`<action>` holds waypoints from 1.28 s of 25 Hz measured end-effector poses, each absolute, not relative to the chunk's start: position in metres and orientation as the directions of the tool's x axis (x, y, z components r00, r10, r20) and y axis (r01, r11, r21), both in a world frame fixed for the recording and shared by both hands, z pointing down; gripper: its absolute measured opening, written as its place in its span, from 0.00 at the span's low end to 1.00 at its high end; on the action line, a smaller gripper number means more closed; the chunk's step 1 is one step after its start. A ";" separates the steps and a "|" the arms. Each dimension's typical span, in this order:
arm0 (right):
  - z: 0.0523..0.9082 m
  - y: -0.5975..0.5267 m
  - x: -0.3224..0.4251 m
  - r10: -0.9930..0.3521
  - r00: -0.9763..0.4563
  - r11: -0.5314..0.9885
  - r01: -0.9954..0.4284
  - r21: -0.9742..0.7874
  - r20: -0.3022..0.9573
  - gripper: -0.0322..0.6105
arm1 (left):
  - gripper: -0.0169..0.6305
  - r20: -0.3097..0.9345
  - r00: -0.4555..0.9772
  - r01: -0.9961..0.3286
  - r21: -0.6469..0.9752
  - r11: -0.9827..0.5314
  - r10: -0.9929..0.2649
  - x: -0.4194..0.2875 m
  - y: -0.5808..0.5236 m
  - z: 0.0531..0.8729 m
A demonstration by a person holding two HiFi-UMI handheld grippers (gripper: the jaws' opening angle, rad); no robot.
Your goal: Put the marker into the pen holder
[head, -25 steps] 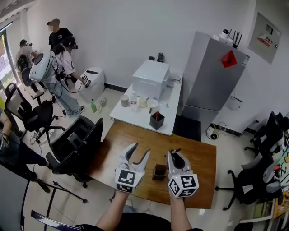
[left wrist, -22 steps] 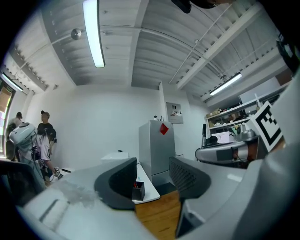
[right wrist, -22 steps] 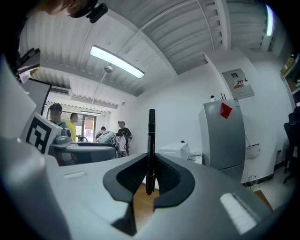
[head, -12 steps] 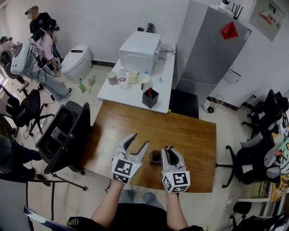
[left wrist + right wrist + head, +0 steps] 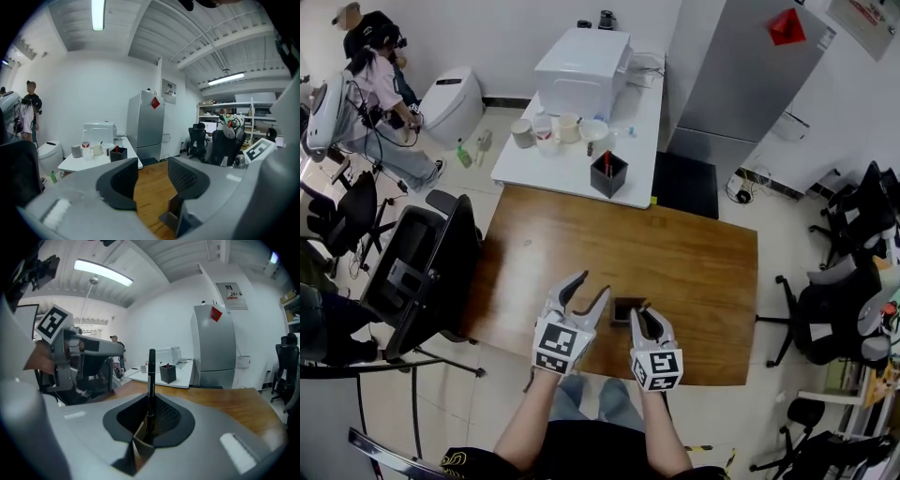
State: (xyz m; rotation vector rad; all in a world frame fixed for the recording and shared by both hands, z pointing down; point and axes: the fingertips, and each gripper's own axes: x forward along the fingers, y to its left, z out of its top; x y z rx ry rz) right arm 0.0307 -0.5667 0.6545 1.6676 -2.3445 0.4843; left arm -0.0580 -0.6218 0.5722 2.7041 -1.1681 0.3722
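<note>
The fingers (image 5: 176,420) of the right gripper (image 5: 150,408) are pressed together on a black marker (image 5: 151,369), which stands upright between the pads. The left gripper (image 5: 152,180) has its fingers (image 5: 119,180) spread wide, with only air between them.

In the head view the brown pen holder (image 5: 626,308) sits on the wooden table (image 5: 694,253). The right gripper's tips are just beside the pen holder's right side, and the left gripper's tips are just to its left. From above, its inside looks dark and its contents cannot be made out. Well beyond the pen holder, on a white table (image 5: 572,169), a black box (image 5: 607,174) holds a red pen (image 5: 606,161), with cups (image 5: 566,126) to the box's left.

The marker hardly shows in the head view; only the right gripper view makes the grip plain. The left gripper view shows a brown edge, apparently the pen holder, low behind its right finger.
</note>
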 end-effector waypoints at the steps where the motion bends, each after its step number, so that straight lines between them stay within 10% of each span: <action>1: 0.662 -0.566 0.029 -0.864 -0.331 0.301 -0.943 -0.138 0.379 0.12 | 0.33 0.306 0.663 -0.729 0.056 -0.683 -0.683 -0.057 -0.621 0.578; 32: 0.721 -0.575 0.033 -0.841 -0.298 0.272 -0.954 -0.123 0.452 0.12 | 0.33 0.428 0.629 -0.752 0.121 -0.648 -0.649 -0.057 -0.600 0.648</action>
